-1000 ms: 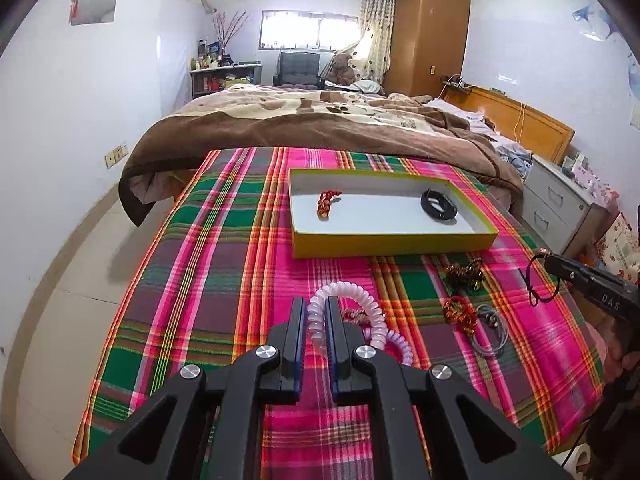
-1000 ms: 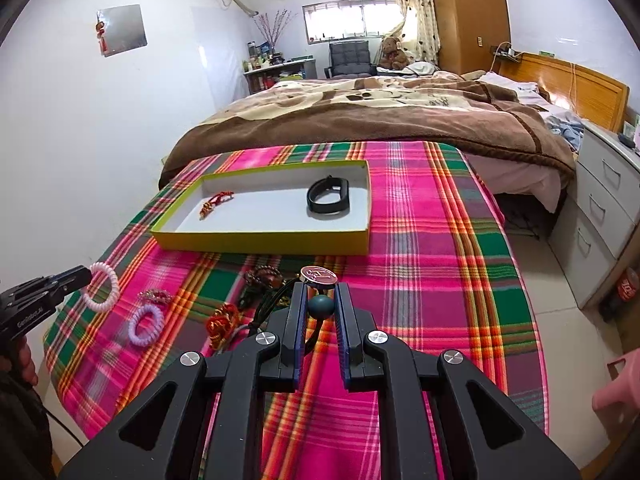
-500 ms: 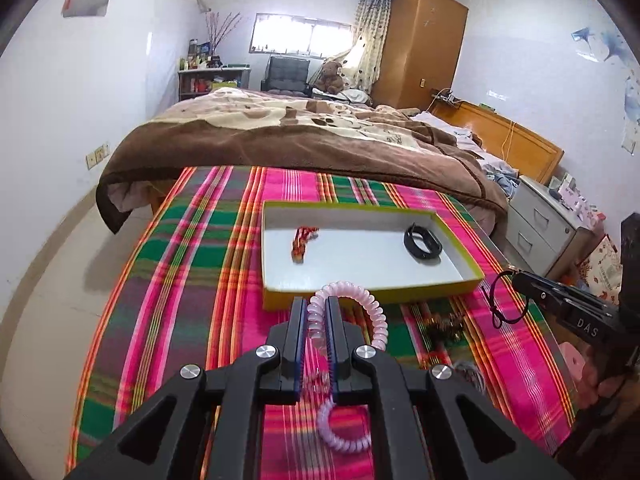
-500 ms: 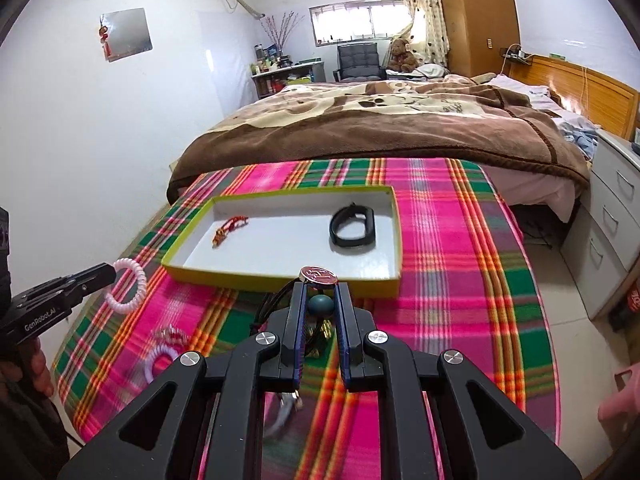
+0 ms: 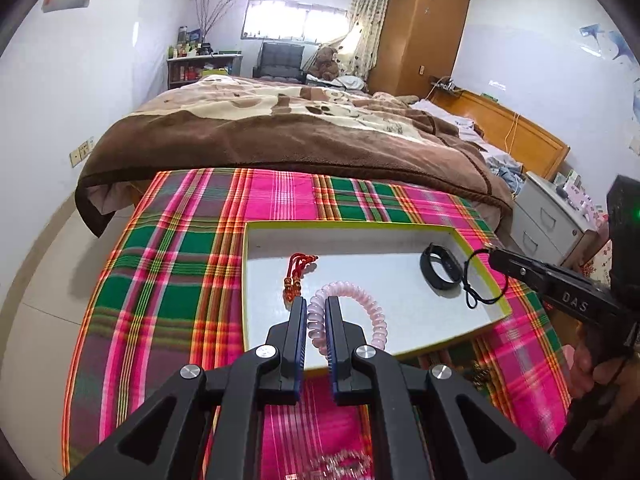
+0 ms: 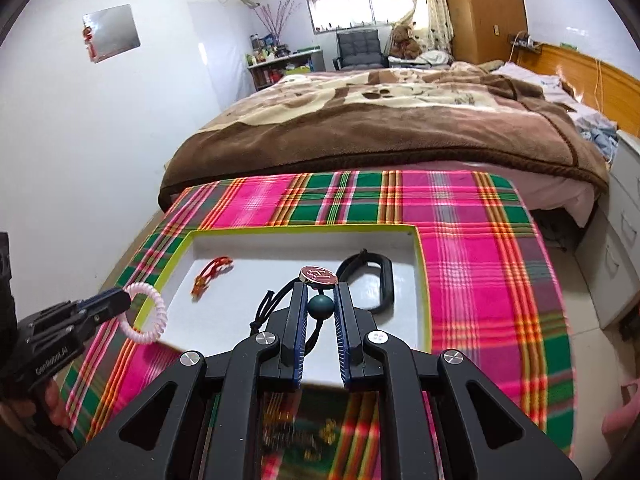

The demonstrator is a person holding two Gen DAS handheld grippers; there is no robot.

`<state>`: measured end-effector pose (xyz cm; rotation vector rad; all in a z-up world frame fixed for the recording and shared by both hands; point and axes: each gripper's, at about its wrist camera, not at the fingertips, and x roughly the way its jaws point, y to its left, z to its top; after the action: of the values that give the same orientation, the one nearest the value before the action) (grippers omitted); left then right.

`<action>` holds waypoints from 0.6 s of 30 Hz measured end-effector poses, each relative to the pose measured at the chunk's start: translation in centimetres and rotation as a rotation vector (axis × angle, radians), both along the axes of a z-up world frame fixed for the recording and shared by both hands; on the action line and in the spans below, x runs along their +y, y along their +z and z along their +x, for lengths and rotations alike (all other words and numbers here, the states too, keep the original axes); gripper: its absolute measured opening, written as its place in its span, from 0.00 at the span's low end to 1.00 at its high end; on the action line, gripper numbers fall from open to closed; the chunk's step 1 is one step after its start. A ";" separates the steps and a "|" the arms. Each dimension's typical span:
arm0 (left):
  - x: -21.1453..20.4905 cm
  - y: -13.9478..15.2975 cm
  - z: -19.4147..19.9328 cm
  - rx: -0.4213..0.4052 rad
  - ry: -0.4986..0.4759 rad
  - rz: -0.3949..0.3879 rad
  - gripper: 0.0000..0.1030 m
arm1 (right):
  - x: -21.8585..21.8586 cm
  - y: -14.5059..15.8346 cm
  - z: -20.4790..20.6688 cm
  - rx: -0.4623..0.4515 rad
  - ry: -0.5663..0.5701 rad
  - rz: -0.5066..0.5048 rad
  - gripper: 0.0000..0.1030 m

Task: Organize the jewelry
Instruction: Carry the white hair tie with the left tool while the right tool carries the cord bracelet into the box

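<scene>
Now, from left wrist: left gripper (image 5: 316,322) clamped on pink coil bracelet (image 5: 360,304), hovering above yellow-rimmed box (image 5: 400,226); needs lowering, then release. From right wrist: right gripper (image 6: 320,306) pinching black cord pendant (image 6: 319,275) over same box, likewise ready to drop.

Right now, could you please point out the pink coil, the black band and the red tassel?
pink coil (image 5: 370,300), left wrist view, top arc.
black band (image 5: 439,267), left wrist view, its strap.
red tassel (image 5: 297,270), left wrist view, its cord.
</scene>
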<state>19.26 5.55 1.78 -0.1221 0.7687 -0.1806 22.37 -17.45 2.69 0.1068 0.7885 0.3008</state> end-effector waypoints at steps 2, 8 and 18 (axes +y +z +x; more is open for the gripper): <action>0.0 -0.6 0.9 0.015 0.006 0.007 0.09 | 0.3 -0.6 1.2 0.009 0.002 -0.003 0.13; 0.4 -2.2 3.2 0.047 0.019 0.027 0.09 | 1.6 -2.2 4.0 0.033 0.025 -0.002 0.13; 0.5 -3.6 5.4 0.082 0.020 0.050 0.09 | 4.1 -4.2 6.4 0.064 0.033 -0.096 0.13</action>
<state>24.64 6.08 -1.83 -0.0898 0.8531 -0.1378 28.73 -13.38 -1.50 0.0130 0.8675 0.2918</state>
